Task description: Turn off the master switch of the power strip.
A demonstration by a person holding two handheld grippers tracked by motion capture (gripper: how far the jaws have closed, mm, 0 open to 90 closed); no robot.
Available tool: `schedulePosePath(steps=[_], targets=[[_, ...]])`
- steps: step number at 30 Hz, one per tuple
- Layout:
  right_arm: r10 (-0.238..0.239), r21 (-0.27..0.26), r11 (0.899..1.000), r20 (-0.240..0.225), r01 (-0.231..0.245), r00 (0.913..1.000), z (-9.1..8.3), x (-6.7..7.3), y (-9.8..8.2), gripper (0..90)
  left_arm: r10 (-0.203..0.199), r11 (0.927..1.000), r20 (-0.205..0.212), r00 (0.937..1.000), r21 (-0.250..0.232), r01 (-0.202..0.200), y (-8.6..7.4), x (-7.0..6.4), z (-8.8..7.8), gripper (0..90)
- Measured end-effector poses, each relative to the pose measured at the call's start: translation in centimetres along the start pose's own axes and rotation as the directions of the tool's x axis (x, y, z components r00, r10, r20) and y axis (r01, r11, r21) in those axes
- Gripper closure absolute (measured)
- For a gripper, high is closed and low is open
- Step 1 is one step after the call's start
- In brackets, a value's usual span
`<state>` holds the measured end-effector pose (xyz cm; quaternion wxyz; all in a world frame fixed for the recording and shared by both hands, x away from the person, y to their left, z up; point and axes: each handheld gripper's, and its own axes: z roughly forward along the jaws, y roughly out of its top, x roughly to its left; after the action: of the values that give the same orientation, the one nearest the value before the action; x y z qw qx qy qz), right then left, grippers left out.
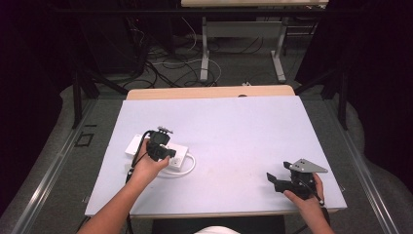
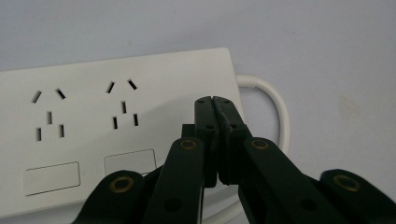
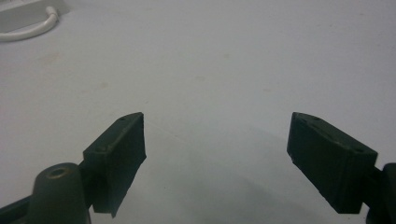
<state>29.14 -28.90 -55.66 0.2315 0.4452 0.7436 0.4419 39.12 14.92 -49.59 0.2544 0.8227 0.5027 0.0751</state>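
Left tool hovering jaws pressed together over power strip near counter's left edge, right tool resting wide apart near right front corner, cables trailing across floor beyond.

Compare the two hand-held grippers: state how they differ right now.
The left hand-held gripper has its jaws shut with nothing between them; the right hand-held gripper has its jaws wide open. The left one hangs over the white power strip; the right one sits over bare table, far from it. Both have black jaws and hold nothing.
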Motion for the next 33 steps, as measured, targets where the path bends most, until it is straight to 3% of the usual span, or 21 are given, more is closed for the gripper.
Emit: schedulePosePath(steps=[13,33], targets=[[-0.009,-0.002,1.0,0.007,0.009,0.9999,-0.1,-0.1,0.0,18.5,-0.002,1.0,0.008,1.0,-0.009,0.002,-0.1,0.3,-0.3,83.7],[-0.014,-0.002,1.0,-0.003,0.014,0.9999,-0.1,-0.1,0.0,18.5,-0.022,0.9975,0.012,0.9997,-0.067,0.022,-0.5,1.5,-1.5,72.5]])
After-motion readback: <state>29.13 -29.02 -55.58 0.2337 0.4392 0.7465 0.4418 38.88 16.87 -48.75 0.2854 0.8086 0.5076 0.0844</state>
